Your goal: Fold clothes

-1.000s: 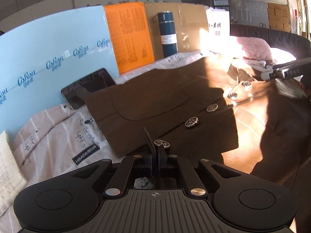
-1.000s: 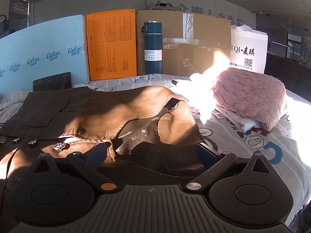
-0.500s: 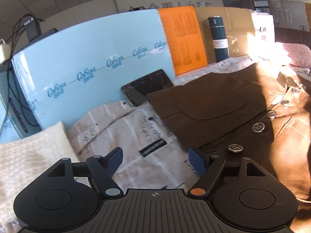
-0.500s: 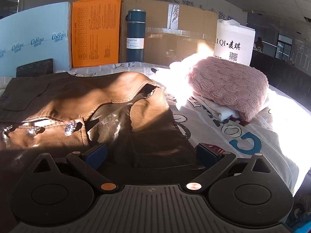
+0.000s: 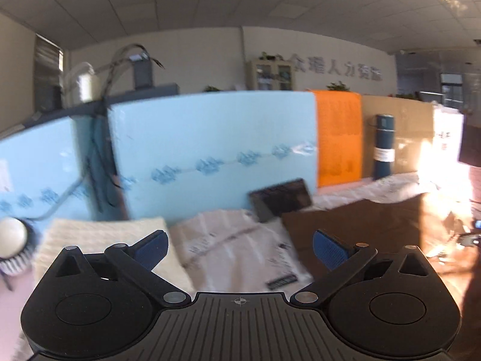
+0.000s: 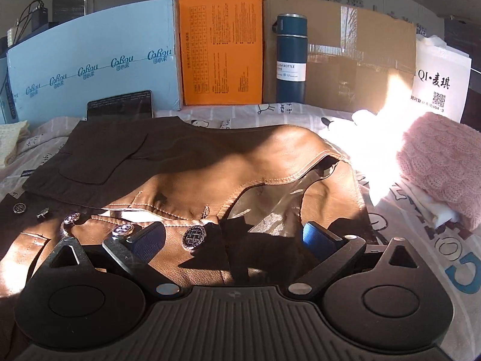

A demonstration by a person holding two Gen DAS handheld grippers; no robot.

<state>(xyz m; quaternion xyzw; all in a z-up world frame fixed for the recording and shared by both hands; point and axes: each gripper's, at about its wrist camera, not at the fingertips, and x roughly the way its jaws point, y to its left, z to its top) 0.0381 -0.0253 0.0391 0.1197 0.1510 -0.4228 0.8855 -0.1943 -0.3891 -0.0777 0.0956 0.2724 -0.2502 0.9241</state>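
A brown leather jacket (image 6: 186, 168) with metal buttons (image 6: 195, 236) lies spread on the printed bedsheet (image 6: 405, 219), one front panel folded over. My right gripper (image 6: 233, 237) is open and empty, low over the jacket's collar and button edge. My left gripper (image 5: 239, 245) is open and empty, raised above the sheet to the left of the jacket (image 5: 354, 222). The left wrist view is motion-blurred.
A blue foam board (image 6: 90, 66), orange board (image 6: 221, 51), cardboard (image 6: 357, 57) and a blue bottle (image 6: 291, 57) stand along the back. A black tablet (image 6: 120, 108) leans there. A pink knit pile (image 6: 442, 162) lies right, a cream knit (image 5: 102, 246) left.
My left gripper let go of the jacket's edge, opened, and swung up and left away from it. My right gripper stayed open and shifted slightly over the collar.
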